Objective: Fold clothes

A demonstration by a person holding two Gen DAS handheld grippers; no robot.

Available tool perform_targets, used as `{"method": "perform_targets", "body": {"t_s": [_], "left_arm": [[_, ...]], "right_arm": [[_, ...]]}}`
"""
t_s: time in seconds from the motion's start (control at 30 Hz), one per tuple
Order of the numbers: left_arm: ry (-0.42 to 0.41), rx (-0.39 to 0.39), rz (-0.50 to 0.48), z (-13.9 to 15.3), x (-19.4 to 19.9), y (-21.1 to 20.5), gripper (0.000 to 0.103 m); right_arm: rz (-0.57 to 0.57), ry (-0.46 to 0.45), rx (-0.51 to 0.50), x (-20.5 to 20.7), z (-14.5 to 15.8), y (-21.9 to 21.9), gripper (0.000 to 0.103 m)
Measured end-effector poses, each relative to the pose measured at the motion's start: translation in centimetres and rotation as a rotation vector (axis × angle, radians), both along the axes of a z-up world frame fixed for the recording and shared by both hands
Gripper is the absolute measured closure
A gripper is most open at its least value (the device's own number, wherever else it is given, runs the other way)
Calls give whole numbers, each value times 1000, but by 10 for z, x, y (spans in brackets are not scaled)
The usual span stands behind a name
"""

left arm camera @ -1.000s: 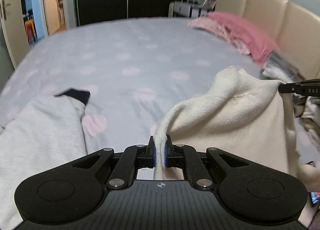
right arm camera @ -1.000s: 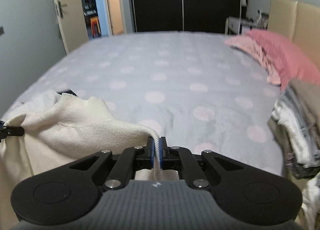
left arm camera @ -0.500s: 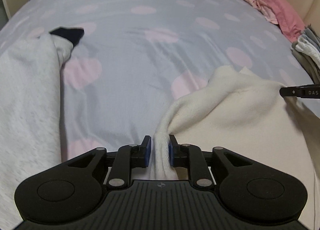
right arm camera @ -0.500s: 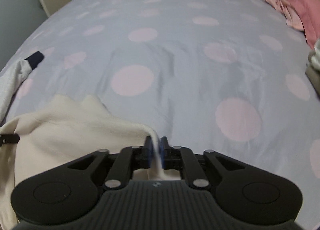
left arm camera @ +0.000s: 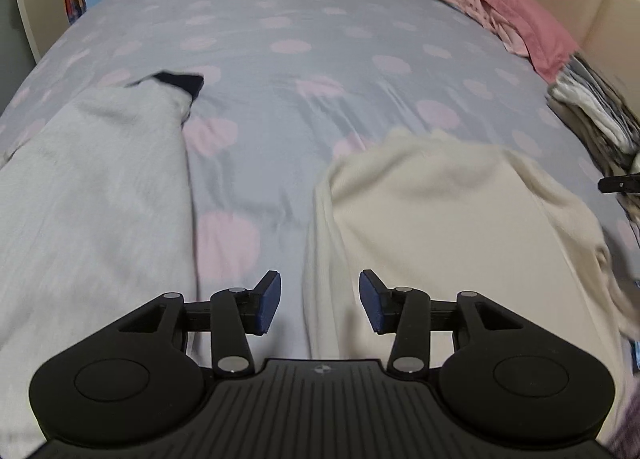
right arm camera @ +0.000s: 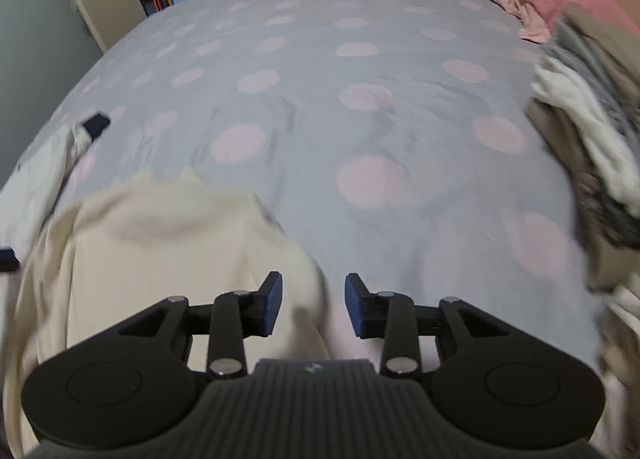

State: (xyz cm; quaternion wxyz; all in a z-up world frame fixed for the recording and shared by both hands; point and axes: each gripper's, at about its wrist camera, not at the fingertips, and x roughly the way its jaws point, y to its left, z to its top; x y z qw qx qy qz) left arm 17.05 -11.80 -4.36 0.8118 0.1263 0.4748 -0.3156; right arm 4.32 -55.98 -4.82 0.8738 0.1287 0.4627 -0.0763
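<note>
Your left gripper (left arm camera: pixel 319 301) and right gripper (right arm camera: pixel 313 304) are both opening, pads clear of the cream garment (left arm camera: pixel 448 211), whose side edges lie between the jaws on the bed (left arm camera: pixel 280 71). To its left lies a grey garment (left arm camera: pixel 92 179); farther right, a clothes pile (right arm camera: pixel 592 127) and pink pillows (left arm camera: pixel 516 15).

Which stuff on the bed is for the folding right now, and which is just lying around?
For the folding:
- cream sweater, lying on the bed
- left claw, jaws opening, pads clear of the cloth
- right claw, jaws opening, pads clear of the cloth

Just lying around:
- grey garment with a dark cuff
- pile of clothes
- pink pillows
- spotted bedsheet
</note>
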Motion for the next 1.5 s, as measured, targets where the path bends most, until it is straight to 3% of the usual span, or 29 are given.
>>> {"method": "perform_targets", "body": {"t_s": [0.17,0.37,0.57,0.6,0.67,0.7,0.77,0.83,0.93,1.2,1.37,1.5], "left_arm": [[67,18,-16,-4,-35,22,55],[119,56,-10,-28,-69,41,54],[172,83,18,-50,-82,47,54],[176,96,17,-53,-83,47,56],[179,106,34,-55,-83,49,77],[181,109,44,-56,-83,50,81],[184,115,64,-57,-82,52,95],[182,115,86,-57,-81,55,98],[159,67,123,-42,-78,63,99],[-8,-146,287,37,-50,104,100],[-73,-156,358,67,-11,115,100],[-88,-81,389,64,17,115,100]], "right_arm": [[-38,94,-4,-59,-15,-11,64],[-93,163,19,-99,-47,-17,62],[-83,169,11,-105,-63,-10,60],[-74,167,8,-104,-65,-8,60],[-55,165,25,-102,-68,-5,60],[-45,164,36,-101,-69,-4,63],[-26,162,57,-98,-73,-1,72],[-14,175,33,-97,-77,3,87],[-37,166,21,-97,-71,1,97],[-225,26,13,-106,-24,-37,98],[-346,-47,-15,-96,7,-69,98],[-433,-57,-63,-84,18,-92,98]]}}
